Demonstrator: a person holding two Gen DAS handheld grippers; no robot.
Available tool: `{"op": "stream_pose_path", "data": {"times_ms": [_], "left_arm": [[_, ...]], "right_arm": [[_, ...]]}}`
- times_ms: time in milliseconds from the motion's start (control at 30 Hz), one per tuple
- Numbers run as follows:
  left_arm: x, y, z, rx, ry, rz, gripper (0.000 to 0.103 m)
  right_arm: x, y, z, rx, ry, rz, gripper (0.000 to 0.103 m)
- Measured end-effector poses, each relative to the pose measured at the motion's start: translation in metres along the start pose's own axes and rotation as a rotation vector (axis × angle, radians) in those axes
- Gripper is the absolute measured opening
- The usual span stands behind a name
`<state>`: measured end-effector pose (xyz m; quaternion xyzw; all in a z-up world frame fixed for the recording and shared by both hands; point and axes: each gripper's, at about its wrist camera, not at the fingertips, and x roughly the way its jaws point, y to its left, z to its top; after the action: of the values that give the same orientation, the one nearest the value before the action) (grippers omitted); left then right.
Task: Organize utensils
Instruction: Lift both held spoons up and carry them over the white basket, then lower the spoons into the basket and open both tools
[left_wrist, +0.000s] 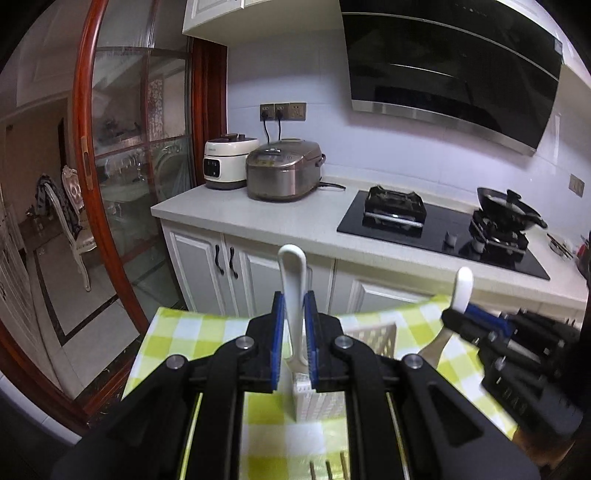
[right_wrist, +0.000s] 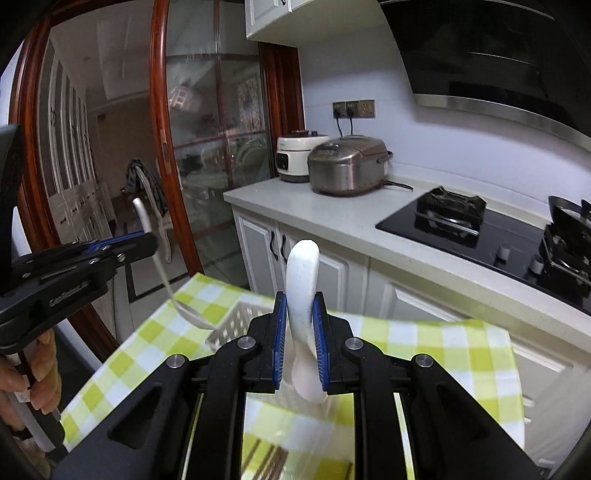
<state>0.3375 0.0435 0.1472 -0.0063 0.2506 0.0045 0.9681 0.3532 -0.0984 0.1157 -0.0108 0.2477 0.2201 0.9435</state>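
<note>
The left gripper is clamped on a white spoon held upright, its lower end hidden between the jaws. The right gripper grips a second white spoon, bowl end blurred below. Both hang over a white slotted basket on the green checked tablecloth. Chopsticks are cut off at the bottom edge. Beyond stand the counter and rice cookers.

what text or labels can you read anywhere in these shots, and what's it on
Embossed lettering on the side of the left gripper: blurred, not readable.
Display panel on the white pressure cooker: too small to read.
Control panel on the steel rice cooker: too small to read.
No other text shows.
</note>
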Motion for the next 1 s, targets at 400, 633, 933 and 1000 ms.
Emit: {"op": "stream_pose_path", "data": {"times_ms": [400, 633, 933, 1000], "left_arm": [[0.079, -0.011, -0.029, 0.005, 0.135, -0.024, 0.011], [0.101, -0.006, -0.049, 0.002, 0.170, -0.008, 0.012], [0.089, 0.013, -0.051, -0.031, 0.138, 0.029, 0.024], [0.082, 0.013, -0.054, -0.031, 0.136, 0.026, 0.028]], "right_arm": [[0.072, -0.008, -0.034, 0.017, 0.136, 0.020, 0.017], [0.095, -0.014, -0.043, 0.053, 0.173, 0.037, 0.017], [0.086, -0.024, -0.039, 0.071, 0.146, 0.031, 0.017], [0.078, -0.023, -0.041, 0.073, 0.142, 0.032, 0.017]]}}
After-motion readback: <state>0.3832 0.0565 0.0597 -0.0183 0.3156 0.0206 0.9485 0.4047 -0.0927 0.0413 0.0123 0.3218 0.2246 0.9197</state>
